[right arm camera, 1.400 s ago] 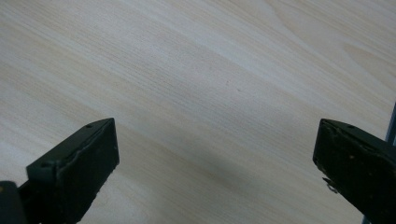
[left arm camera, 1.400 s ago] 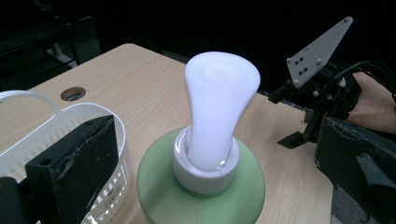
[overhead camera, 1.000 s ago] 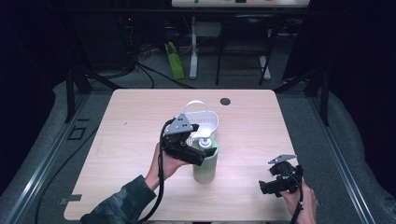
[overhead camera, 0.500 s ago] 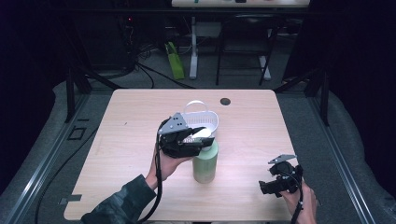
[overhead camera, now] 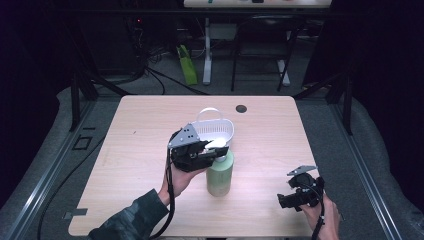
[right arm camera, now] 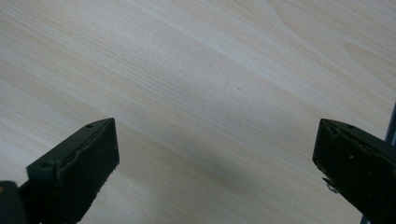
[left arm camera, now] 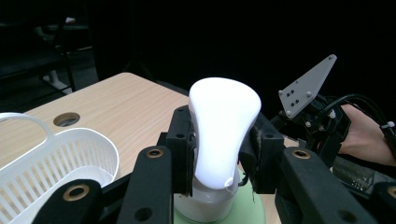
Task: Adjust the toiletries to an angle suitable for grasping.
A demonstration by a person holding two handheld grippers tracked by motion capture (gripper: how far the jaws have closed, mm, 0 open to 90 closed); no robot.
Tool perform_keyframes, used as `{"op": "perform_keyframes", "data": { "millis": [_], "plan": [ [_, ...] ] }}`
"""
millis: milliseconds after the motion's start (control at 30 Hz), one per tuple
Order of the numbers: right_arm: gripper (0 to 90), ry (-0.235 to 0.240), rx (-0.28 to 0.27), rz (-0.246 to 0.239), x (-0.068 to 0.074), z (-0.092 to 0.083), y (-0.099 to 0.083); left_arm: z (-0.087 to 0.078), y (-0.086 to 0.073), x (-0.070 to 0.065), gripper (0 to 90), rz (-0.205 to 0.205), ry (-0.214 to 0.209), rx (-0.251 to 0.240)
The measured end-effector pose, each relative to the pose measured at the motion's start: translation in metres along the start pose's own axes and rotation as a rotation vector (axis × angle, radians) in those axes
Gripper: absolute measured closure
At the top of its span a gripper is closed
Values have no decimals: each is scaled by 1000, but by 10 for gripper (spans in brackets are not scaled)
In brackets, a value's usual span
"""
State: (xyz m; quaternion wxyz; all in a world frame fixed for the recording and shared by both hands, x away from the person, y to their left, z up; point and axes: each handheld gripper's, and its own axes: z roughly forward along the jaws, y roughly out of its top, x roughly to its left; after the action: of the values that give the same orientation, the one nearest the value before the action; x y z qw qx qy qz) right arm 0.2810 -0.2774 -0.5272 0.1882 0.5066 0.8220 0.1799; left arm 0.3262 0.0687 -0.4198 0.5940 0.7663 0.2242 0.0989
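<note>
A pale green bottle (overhead camera: 220,175) with a white pump head (left arm camera: 224,126) stands upright at the middle of the wooden table (overhead camera: 140,135). My left gripper (overhead camera: 216,148) reaches in from the left; its jaws have just been closing and now press on both sides of the pump head. A white slotted basket (overhead camera: 215,131) with a hoop handle sits just behind the bottle, and its rim (left arm camera: 60,154) lies to the left in the left gripper view. My right gripper (overhead camera: 286,200) hovers low at the table's front right, open (right arm camera: 215,158), with bare wood between its jaws.
A dark round hole (overhead camera: 241,108) sits near the table's far edge. The front edge lies close under both hands. Behind the table, cables, desk legs and a green object (overhead camera: 187,65) lie on the dark floor.
The left gripper's jaws have closed in on the bottle's pump head. The bottle, the basket and the right hand stay where they were.
</note>
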Motion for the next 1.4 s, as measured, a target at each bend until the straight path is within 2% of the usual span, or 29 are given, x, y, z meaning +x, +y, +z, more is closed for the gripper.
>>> {"op": "perform_keyframes", "data": {
  "millis": [500,867,1067,1400],
  "plan": [
    [0,0,-2,4,0,-1,0,-3,-2,2,669,-14,-2,-34],
    [0,-2,-8,-2,-1,-2,0,-12,7,0,666,-4,3,-68],
    [0,-1,-6,0,0,-2,0,-16,12,0,663,-17,6,-92],
    [0,-2,-9,-2,0,-3,0,-20,22,-1,663,-3,6,-103]
  ]
}}
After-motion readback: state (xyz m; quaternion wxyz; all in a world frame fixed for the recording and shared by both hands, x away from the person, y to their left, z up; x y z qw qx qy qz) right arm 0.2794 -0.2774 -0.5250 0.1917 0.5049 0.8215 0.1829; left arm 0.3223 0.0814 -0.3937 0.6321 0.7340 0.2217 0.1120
